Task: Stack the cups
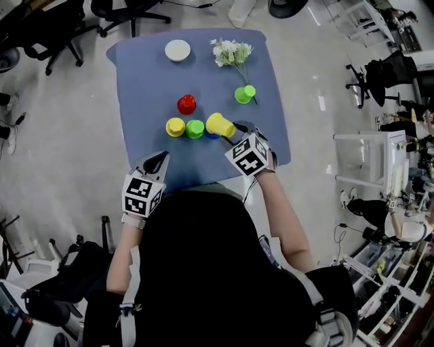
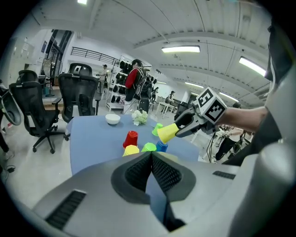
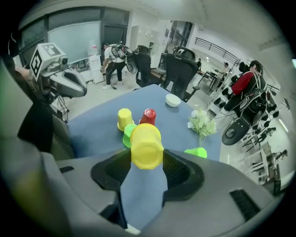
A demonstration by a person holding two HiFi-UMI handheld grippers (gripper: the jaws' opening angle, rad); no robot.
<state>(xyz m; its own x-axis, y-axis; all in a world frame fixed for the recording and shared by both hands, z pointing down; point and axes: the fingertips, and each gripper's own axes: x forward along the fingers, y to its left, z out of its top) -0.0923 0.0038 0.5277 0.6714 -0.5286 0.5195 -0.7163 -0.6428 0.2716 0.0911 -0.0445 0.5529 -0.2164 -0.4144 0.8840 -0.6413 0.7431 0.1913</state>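
Observation:
My right gripper [image 1: 231, 133] is shut on a yellow cup [image 1: 219, 125], held on its side above the table with its base pointing away; the pads press its rim end [image 3: 146, 146]. Just under it stands a blue cup [image 1: 212, 135], mostly hidden. In a row to the left stand an upside-down green cup [image 1: 194, 129] and a yellow cup [image 1: 175, 127], with a red cup [image 1: 186, 104] behind them. Another green cup [image 1: 244, 94] lies on its side at the far right. My left gripper [image 1: 157, 162] hovers shut and empty near the table's front edge.
On the blue table [image 1: 146, 74] a white bowl [image 1: 178, 49] and a bunch of white flowers [image 1: 232, 51] sit at the far end. Office chairs [image 1: 129, 10] stand beyond the table, with shelving [image 1: 380, 159] to the right. People stand in the background.

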